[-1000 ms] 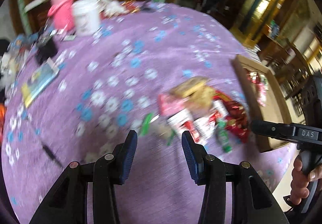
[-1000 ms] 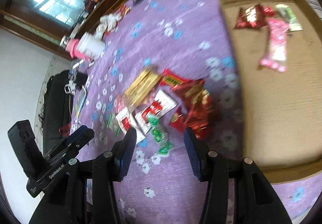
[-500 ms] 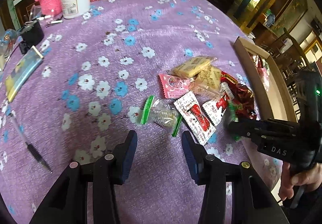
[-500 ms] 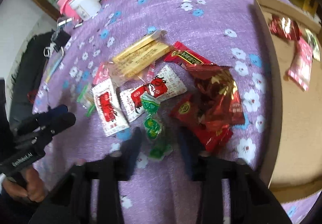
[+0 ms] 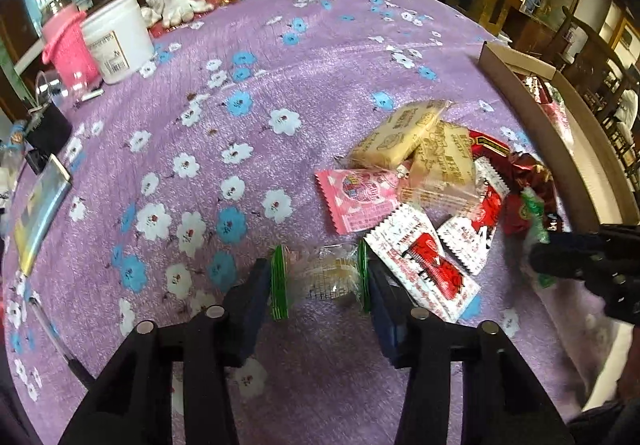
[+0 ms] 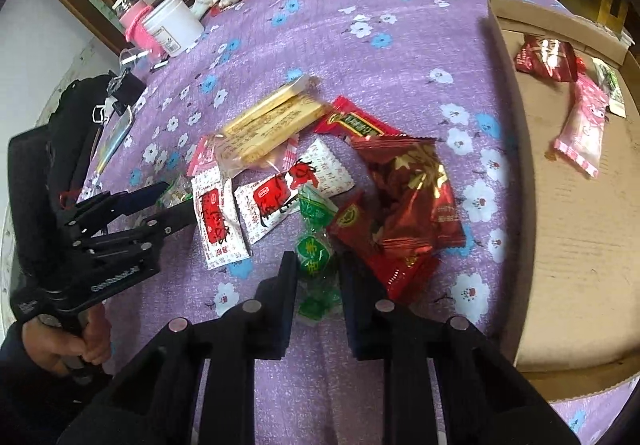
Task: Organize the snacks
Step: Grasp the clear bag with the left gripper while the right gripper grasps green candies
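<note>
Gripping a green candy wrapper (image 6: 314,257) between my right gripper (image 6: 318,269) pads, jaws having just closed on it, nearly shut. My left gripper (image 5: 320,285) stands partly open, straddling a clear green-edged packet (image 5: 320,277); whether the pads press it I cannot tell. Just beyond the right fingers lies the snack pile: red foil bags (image 6: 408,205), white-and-red sachets (image 6: 280,197), yellow biscuit packs (image 6: 272,121). Farther right, the cardboard tray (image 6: 560,245) holds a pink packet (image 6: 582,129). Far off, a white tub (image 6: 174,25).
</note>
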`<state>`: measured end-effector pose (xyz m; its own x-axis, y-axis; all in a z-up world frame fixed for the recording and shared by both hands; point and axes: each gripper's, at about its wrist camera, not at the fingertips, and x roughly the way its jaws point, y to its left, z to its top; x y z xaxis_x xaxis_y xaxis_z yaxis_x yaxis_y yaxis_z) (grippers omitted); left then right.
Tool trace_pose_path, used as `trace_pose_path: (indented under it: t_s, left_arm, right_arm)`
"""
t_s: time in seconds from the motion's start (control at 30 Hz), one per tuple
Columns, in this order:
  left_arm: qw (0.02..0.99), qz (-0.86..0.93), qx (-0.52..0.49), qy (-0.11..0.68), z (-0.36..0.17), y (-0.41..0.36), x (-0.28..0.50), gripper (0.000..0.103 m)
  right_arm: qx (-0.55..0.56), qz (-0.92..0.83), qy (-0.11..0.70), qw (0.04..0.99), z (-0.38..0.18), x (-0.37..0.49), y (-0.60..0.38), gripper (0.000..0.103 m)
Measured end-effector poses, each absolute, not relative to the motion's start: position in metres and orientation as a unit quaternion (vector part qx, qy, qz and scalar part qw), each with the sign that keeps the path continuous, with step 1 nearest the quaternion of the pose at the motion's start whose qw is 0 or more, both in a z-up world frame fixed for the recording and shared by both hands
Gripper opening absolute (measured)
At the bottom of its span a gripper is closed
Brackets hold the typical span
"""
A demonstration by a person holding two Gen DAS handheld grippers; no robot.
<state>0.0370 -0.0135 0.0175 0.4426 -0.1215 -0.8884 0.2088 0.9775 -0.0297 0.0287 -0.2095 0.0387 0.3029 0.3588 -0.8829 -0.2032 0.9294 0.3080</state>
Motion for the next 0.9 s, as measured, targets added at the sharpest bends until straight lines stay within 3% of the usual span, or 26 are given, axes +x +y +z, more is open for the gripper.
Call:
trace_pose_path:
  t_s: [0.43, 0.9]
  left_arm:
    - [0.859, -0.097, -0.001, 0.503, 0.044, -0.006, 0.005, 0.048]
    - [0.871, -0.144, 0.026, 0.469, 0.089, -0.061, -0.005, 0.048]
  right_arm:
    - [0.076, 0.198, 0.549, 0.808, 0.051, 0.023, -0.208, 0.02]
    - [0.102, 0.196, 0.525, 0.822, 0.073, 0.008, -0.245, 0.02]
